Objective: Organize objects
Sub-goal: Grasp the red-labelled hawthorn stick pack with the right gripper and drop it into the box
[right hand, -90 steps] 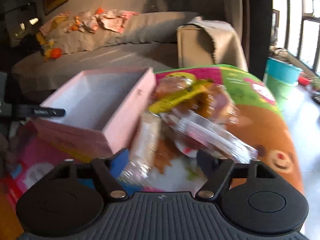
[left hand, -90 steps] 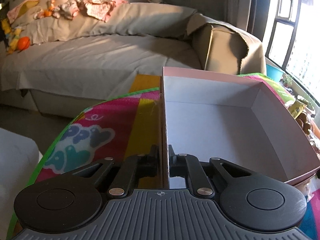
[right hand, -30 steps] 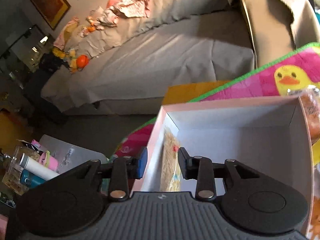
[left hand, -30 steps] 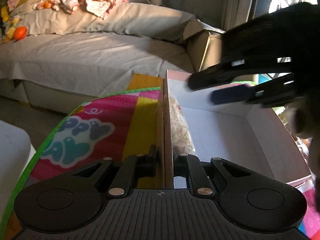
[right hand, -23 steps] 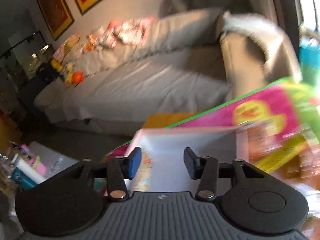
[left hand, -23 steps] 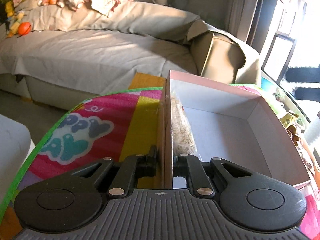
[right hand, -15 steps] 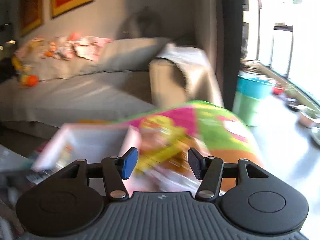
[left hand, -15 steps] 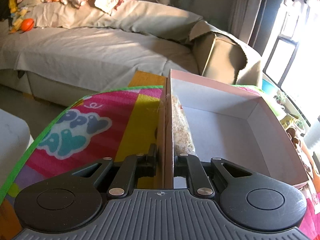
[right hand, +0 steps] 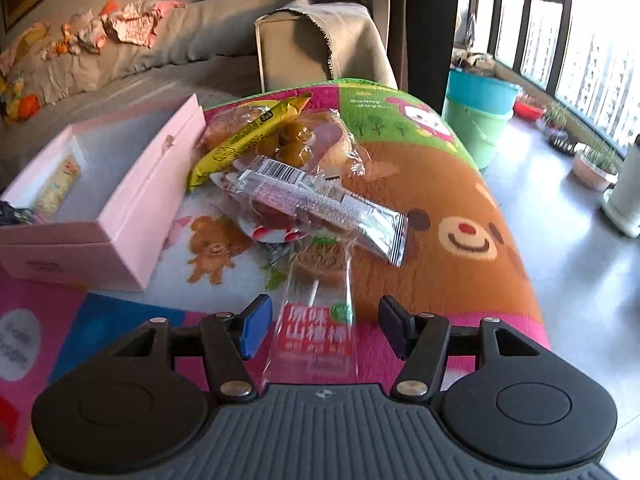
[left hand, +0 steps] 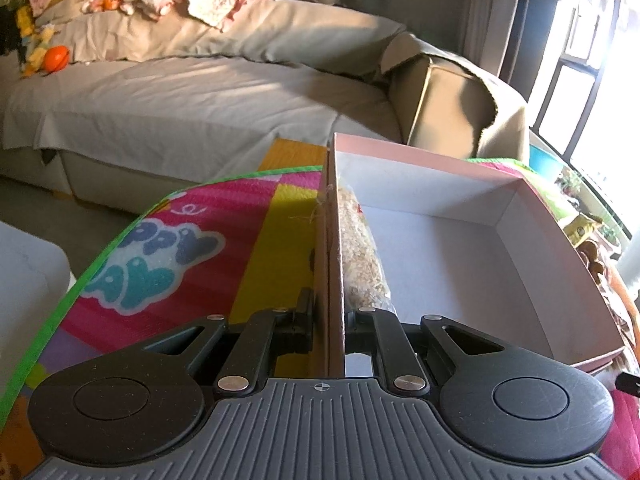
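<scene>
- The clear snack packet (right hand: 316,316) lies on the play mat, beside the pink box (right hand: 140,200), lengthwise between the right gripper (right hand: 320,326) fingers, which have just been opening, untouched.
- The left gripper (left hand: 329,322) clamps the box wall.

Left hand-held gripper (left hand: 329,322) clamps the pink box (left hand: 552,240) wall; a snack packet (left hand: 360,256) lies inside.

grey sofa (left hand: 192,96) (clothes-strewn), teal bucket (right hand: 480,96)
</scene>
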The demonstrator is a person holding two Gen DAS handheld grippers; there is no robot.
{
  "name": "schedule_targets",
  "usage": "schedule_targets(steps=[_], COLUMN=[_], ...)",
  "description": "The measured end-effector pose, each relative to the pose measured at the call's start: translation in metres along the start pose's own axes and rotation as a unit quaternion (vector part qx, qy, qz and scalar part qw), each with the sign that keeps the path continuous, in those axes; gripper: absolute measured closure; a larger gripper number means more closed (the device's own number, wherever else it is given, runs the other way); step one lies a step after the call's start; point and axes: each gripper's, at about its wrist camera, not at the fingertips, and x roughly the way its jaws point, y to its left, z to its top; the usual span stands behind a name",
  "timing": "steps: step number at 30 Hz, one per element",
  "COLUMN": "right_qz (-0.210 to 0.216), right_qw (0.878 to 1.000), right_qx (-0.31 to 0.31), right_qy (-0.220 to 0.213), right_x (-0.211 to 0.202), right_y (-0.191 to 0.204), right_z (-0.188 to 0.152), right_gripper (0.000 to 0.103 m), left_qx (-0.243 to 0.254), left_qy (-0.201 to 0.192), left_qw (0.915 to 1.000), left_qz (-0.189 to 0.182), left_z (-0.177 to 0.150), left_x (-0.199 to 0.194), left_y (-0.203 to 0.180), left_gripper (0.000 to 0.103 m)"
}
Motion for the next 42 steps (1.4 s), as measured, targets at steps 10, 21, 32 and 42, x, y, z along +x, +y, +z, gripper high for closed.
schedule_targets(steps=[10, 21, 32, 42], right_qz=[0.025, 0.075, 0.160, 0.215], right_qw=[0.999, 0.997, 0.985, 0.970], right_qx=[-0.022, -0.022, -0.058, -0.009], right_qy=[0.015, 0.026, -0.037, -0.109], right_x=[-0.014, -0.073, -0.120, -0.074], right_y=[0.006, 0.021, 0.069, 0.138], right_z=[-0.002, -0.018, 0.039, 0.143], right_gripper=[0.065, 0.065, 0.066, 0.042], left_qx=[0.002, -0.008, -0.010, -0.006], left_qy=[0.001, 0.001, 0.001, 0.004], left_qw=[1.0000, 0.9999, 0.9998, 0.9998], left_qz=[-0.004, -0.012, -0.018, -0.018], left_z=[-0.001, -0.001, -0.001, -0.004], left_x=[-0.001, -0.003, -0.003, -0.005], left_y=[0.000, 0.003, 0.005, 0.004], left_gripper=[0.091, 0.090, 0.089, 0.088])
